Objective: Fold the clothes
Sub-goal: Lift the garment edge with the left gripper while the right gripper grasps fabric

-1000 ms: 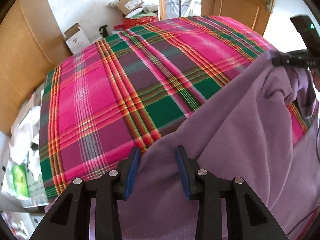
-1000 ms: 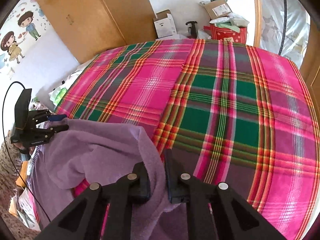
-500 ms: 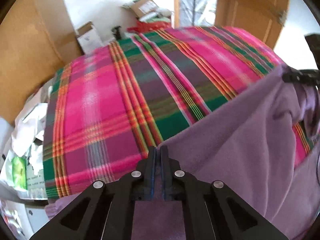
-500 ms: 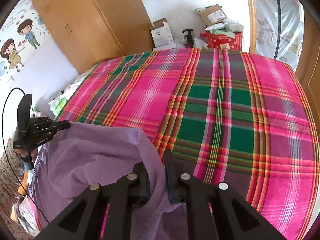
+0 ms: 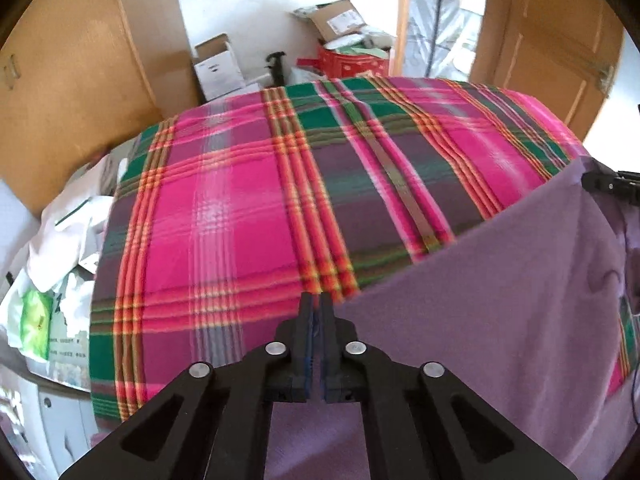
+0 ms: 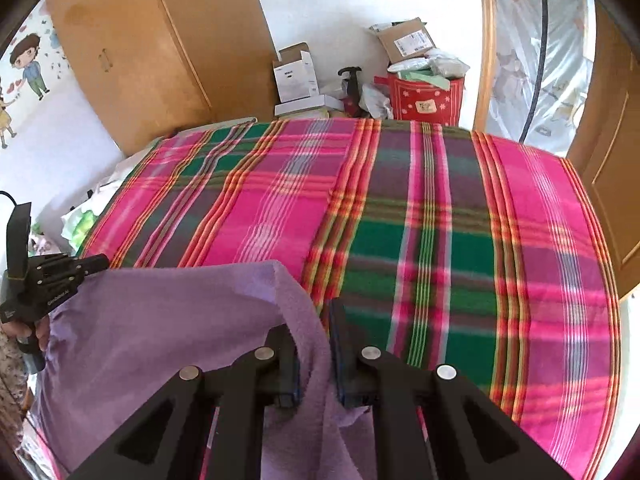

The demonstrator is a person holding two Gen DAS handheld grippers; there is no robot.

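A purple fleece garment (image 5: 500, 300) hangs stretched over the near edge of a bed covered by a pink, green and orange plaid blanket (image 5: 248, 208). My left gripper (image 5: 316, 308) is shut on one corner of the garment's top edge. In the right wrist view my right gripper (image 6: 314, 320) is shut on the other corner of the purple garment (image 6: 160, 340), a fold of fleece bunched between its fingers. Each gripper shows in the other's view: the right gripper (image 5: 612, 186) at the far right, the left gripper (image 6: 60, 276) at the far left with a hand (image 6: 24, 332) under it.
Beyond the bed's far end stand cardboard boxes (image 6: 296, 76), a red bag (image 6: 424, 96) and a black pump (image 6: 352, 88). A wooden wardrobe (image 6: 140, 52) is at the back left and a wooden door (image 5: 552, 40) at the right. White bags and papers (image 5: 60, 240) pile beside the bed's left side.
My left gripper went from open around the garment's edge to shut on it. Both grippers have risen, and the purple edge now runs taut between them.
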